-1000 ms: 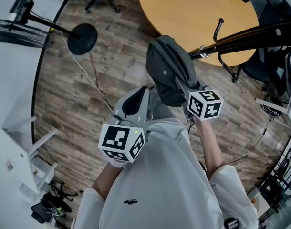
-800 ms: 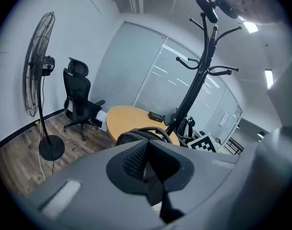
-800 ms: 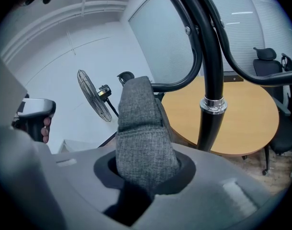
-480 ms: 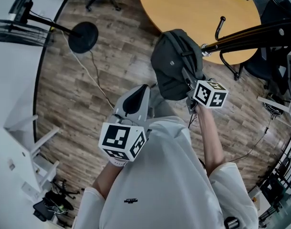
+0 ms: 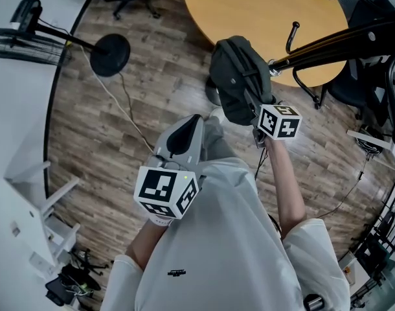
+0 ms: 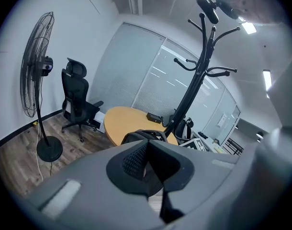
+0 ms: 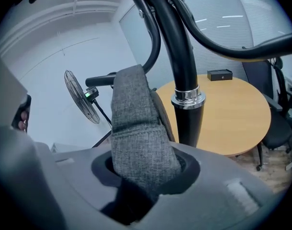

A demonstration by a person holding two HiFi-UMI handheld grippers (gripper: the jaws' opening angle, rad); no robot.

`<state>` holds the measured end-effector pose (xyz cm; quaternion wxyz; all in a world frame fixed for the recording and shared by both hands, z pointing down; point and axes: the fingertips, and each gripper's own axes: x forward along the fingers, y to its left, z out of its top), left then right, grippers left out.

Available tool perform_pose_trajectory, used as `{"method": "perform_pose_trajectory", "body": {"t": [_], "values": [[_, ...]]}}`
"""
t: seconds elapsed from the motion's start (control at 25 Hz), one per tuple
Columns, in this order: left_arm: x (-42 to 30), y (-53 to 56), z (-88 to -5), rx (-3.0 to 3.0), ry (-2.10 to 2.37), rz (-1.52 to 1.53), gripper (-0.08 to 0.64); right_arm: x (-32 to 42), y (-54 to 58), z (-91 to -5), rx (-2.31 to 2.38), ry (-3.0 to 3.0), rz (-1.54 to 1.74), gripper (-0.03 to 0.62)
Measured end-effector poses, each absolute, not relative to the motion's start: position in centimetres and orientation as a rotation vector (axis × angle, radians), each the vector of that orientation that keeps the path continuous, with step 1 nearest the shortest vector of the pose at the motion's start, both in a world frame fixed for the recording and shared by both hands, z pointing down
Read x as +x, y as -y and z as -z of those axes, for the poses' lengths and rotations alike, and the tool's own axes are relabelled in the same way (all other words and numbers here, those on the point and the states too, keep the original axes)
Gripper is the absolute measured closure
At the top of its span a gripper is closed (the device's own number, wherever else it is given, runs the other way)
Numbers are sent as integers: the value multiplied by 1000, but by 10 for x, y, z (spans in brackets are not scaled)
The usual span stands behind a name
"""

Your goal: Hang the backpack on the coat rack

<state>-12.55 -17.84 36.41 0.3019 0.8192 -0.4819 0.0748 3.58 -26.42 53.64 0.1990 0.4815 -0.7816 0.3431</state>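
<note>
Wood-plank floor [image 5: 152, 89] fills the head view, with a round desk [image 5: 262, 11] beyond the fingers and the fan [image 5: 110, 45] standing well to their left. The right gripper [image 5: 254, 107] holds the backpack [image 5: 236, 76], which hangs clear of the floor directly ahead of its fingers. Compared with a second ago, gripper and bag have moved up and towards the coat rack [image 5: 340, 37], whose pole now lies just to the right of the bag. Judgement: the approach is nearly complete, and the strap must next be carried over a hook. The left gripper [image 5: 184, 135] has not moved and sits low, well apart from the bag. In the left gripper view, the fingers [image 6: 131, 159] are closed together with nothing between them. The top of the backpack shows just above them, and the coat rack stands beyond. The fan and an office chair [image 6: 76, 99] stand far to the left against a white wall. In the right gripper view, the fingers are clamped on the grey strap [image 7: 136, 123], which rises straight out from between them. The rack pole stands just beyond the strap and to its right, with curved hook arms [image 7: 222, 42] overhead. Whether strap and pole touch cannot be determined. Behind the pole lies the desk, carrying a small black box [image 7: 219, 74], with a glazed partition [image 7: 241, 13] behind it.
</note>
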Motion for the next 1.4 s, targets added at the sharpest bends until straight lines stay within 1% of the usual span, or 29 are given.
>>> {"method": "perform_pose_trajectory", "body": {"t": [0.32, 0.6, 0.72, 1.4], "values": [[-139, 164, -361, 2171, 1299, -185, 541, 42, 261, -534, 1354, 2122, -931, 339], [-148, 148, -363, 2168, 1301, -174, 541, 48, 252, -517, 1450, 2112, -912, 285], [-149, 144, -360, 2177, 1303, -162, 541, 53, 249, -509, 1496, 2108, -898, 273], [-162, 126, -354, 2191, 1321, -120, 541, 56, 220, -457, 1611, 2208, -861, 273]]}}
